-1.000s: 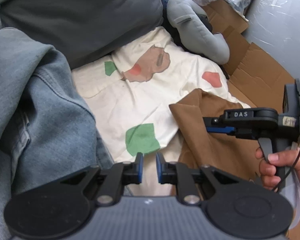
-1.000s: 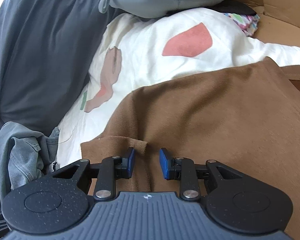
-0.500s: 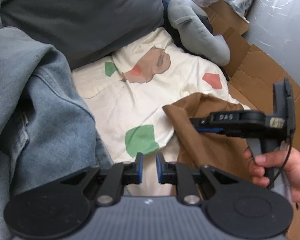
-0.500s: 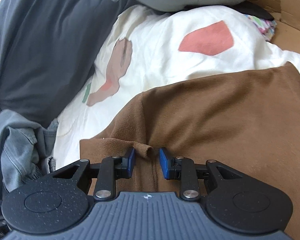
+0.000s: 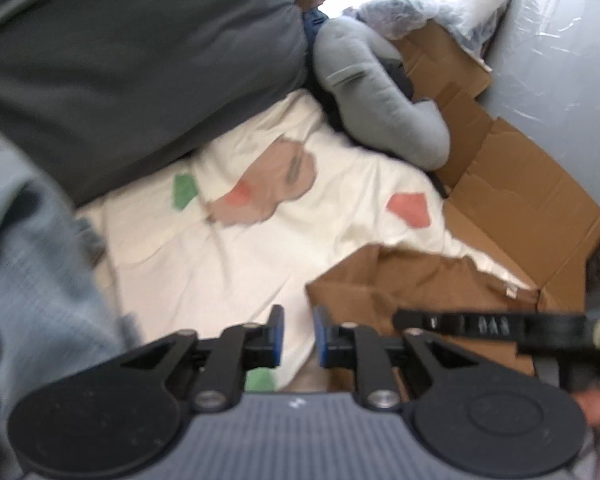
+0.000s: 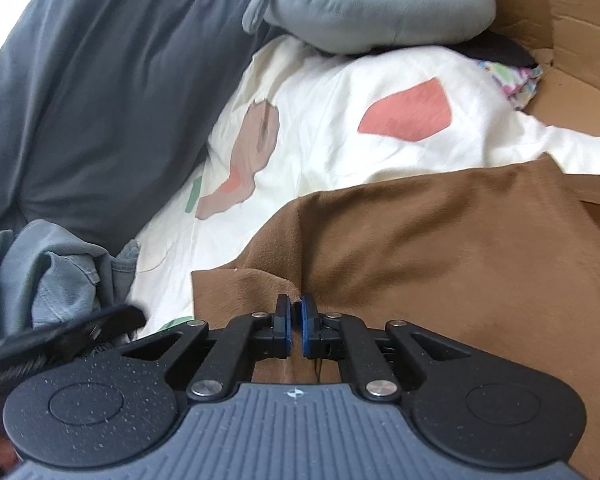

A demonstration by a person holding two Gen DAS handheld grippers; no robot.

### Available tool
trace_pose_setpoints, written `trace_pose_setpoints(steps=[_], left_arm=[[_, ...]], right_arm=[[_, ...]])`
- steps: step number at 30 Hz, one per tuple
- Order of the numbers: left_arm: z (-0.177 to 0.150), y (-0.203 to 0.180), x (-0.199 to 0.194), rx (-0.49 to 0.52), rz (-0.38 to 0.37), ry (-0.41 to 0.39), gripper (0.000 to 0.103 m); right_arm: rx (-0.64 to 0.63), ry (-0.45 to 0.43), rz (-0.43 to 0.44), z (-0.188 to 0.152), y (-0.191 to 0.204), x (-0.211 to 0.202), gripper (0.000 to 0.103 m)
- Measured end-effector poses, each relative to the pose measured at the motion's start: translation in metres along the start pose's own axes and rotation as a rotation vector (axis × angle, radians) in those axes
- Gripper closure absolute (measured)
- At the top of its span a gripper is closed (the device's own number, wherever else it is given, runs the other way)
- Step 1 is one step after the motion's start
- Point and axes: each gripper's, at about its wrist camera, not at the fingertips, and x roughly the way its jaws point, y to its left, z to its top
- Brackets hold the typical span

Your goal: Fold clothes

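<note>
A brown garment [image 5: 400, 280] [image 6: 440, 240] lies on a white sheet [image 5: 220, 260] [image 6: 340, 92] with coloured patches. My right gripper [image 6: 296, 320] is shut on a raised fold near the garment's left edge, and brown cloth shows pinched between the blue pads. In the left wrist view the right gripper [image 5: 396, 314] reaches in from the right, held by a hand [image 5: 596, 400]. My left gripper [image 5: 299, 334] hovers by the garment's near left corner. Its jaws are opening, and only sheet shows between them.
Blue denim jeans [image 5: 28, 280] [image 6: 48, 272] are heaped at the left. A dark grey duvet [image 5: 140, 60] [image 6: 80, 80] fills the back left. A grey neck pillow [image 5: 372, 100] [image 6: 360, 0] lies behind the sheet, with flattened cardboard [image 5: 520, 192] [image 6: 560, 12] to the right.
The right gripper's jaws closed on a fold of the brown garment. The left gripper slid right toward the garment's corner and its jaws widened a little.
</note>
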Motion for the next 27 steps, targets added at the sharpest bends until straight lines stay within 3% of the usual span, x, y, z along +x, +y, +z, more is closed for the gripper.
trace_pose_setpoints(steps=[2, 10, 18, 21, 24, 27], left_arm=[[0.007, -0.008, 0.008, 0.014, -0.007, -0.008, 0.067], [0.030, -0.031, 0.051, 0.026, -0.093, 0.023, 0.056], [0.046, -0.043, 0.091, 0.052, -0.127, 0.099, 0.056], [0.050, -0.049, 0.102, 0.070, -0.103, 0.120, 0.057], [0.052, -0.049, 0.114, 0.036, -0.114, 0.172, 0.058], [0.052, -0.046, 0.122, 0.022, -0.097, 0.198, 0.075]], right_arm=[[0.006, -0.007, -0.002, -0.001, -0.001, -0.009, 0.101], [0.012, -0.023, -0.018, -0.011, -0.017, -0.046, 0.101], [0.012, -0.031, -0.036, -0.019, -0.031, -0.066, 0.101], [0.017, -0.032, -0.040, -0.020, -0.035, -0.070, 0.101], [0.021, -0.031, -0.043, -0.021, -0.038, -0.073, 0.101], [0.024, -0.028, -0.047, -0.022, -0.041, -0.076, 0.101]])
